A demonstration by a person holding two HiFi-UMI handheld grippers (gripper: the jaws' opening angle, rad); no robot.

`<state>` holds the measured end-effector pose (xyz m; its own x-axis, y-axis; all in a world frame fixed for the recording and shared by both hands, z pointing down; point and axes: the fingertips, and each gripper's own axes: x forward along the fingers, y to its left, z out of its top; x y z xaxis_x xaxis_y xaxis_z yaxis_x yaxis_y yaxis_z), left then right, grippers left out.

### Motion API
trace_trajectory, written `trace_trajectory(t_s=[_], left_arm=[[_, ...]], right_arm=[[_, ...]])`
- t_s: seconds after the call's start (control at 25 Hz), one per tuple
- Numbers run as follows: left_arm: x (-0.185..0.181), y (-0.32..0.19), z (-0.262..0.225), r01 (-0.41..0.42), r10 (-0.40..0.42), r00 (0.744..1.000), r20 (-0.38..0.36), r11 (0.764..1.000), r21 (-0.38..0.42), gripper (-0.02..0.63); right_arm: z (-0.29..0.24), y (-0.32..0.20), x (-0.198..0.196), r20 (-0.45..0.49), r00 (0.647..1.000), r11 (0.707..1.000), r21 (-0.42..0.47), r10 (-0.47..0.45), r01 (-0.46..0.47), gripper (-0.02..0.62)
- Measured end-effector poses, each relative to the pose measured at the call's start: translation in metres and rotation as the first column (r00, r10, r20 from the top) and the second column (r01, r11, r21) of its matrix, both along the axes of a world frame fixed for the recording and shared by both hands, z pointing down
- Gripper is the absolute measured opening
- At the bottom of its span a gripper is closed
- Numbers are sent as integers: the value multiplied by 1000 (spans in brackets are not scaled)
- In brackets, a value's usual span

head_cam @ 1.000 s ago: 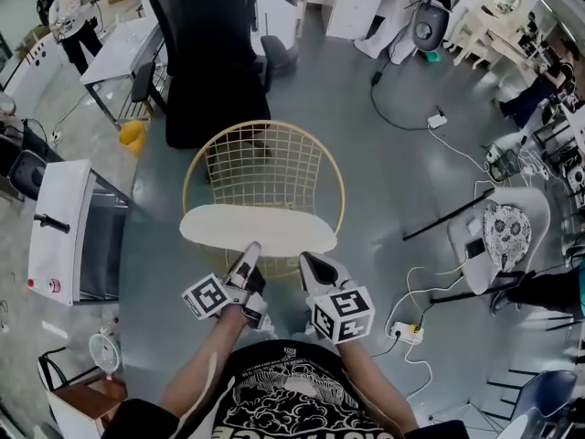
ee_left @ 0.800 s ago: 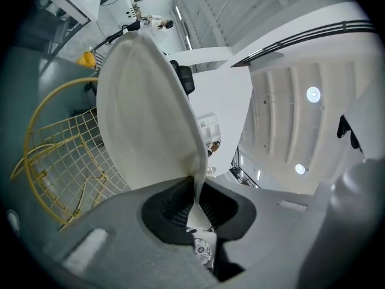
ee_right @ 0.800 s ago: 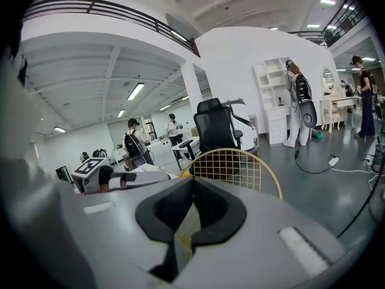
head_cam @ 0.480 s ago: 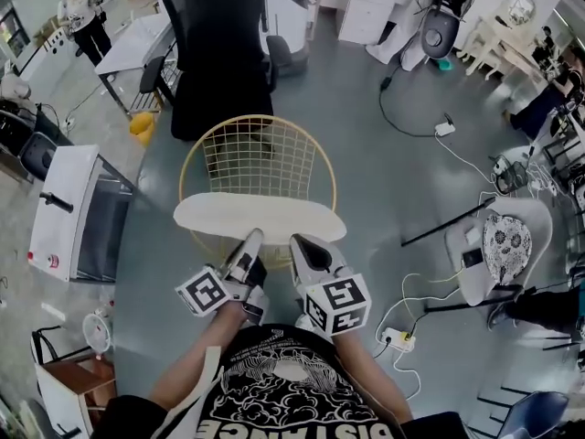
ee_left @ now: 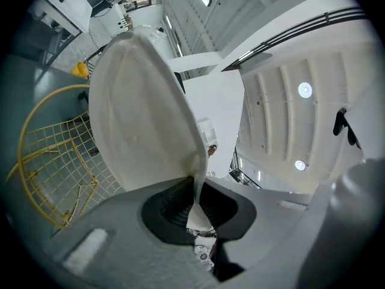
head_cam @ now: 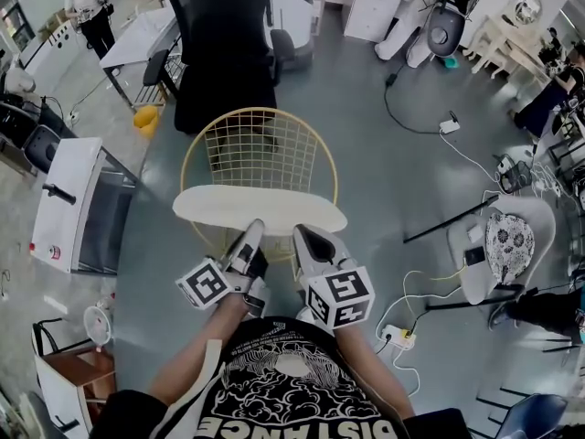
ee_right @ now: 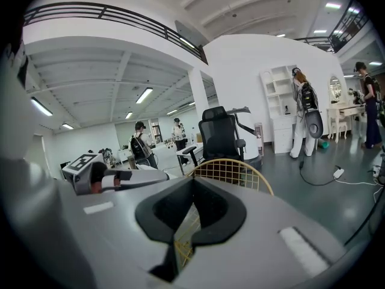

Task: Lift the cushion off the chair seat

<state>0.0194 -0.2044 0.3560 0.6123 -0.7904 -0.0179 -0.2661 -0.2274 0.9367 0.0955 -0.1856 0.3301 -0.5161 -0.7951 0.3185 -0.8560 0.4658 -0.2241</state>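
Now: my left tool [head_cam: 249, 237] pinches near edge of cushion [head_cam: 260, 208]. Judged thin, light, floppy; will sag. My right tool [head_cam: 306, 240] narrow, empty; should grip same edge.

We wear a black short-sleeved T-shirt [head_cam: 283, 387] with a white printed pattern, and our left gripper [head_cam: 255, 227] and right gripper [head_cam: 303, 236] are pale grey with black-lined jaws, each carrying a white cube [head_cam: 203, 284] of black square markers.
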Motion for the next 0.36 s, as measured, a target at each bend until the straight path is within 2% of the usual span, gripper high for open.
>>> trace_trajectory(t_s=[0.36], left_arm=[[1,4,2,8,-9,1000,-29,1000,-17,28]], right_arm=[[2,4,2,2,1000,1000,-8,2,-2,0]])
